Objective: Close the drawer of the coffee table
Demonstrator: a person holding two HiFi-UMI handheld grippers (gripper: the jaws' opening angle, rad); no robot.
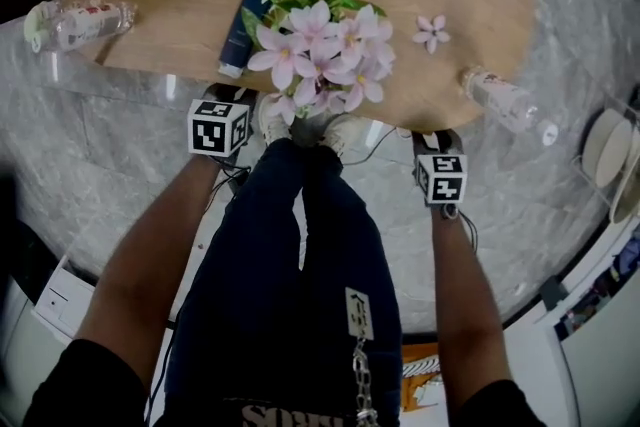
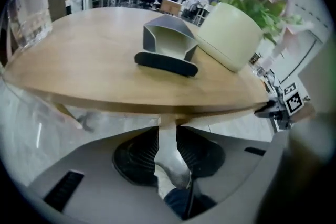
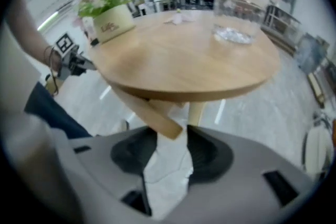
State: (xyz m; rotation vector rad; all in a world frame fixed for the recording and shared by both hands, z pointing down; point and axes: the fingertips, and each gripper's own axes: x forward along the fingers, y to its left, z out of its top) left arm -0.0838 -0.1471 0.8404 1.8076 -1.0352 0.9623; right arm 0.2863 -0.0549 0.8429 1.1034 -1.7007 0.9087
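So the person is standing right up against the round wooden surface (image 1: 180, 5), one tool on either side of their legs, both tipped steeply down at the near rim. That makes sense to me if the drawer sits under that edge. Thing is, I can't actually spot the drawer in any view. Nothing sticks out from under the rim, so my guess is it's either already pushed in or just hidden beneath the top. The left tool (image 2: 167, 136) has its pads parted with only pale floor (image 1: 120, 165) showing through the gap, so it's holding nothing. The right tool (image 3: 170, 147) is spread wider and is also empty. A slanted wooden brace (image 3: 152, 113) under the top lines up with its gap but sits behind it, not clamped. Up top, the flower pot (image 1: 320, 45), the dark blue box (image 1: 252, 15) and a bottle (image 1: 75, 20) sit back from the near rim, so a nudge along the rim shouldn't bother them. If the drawer does need more push, I'd press flat with both tools rather than pinch.
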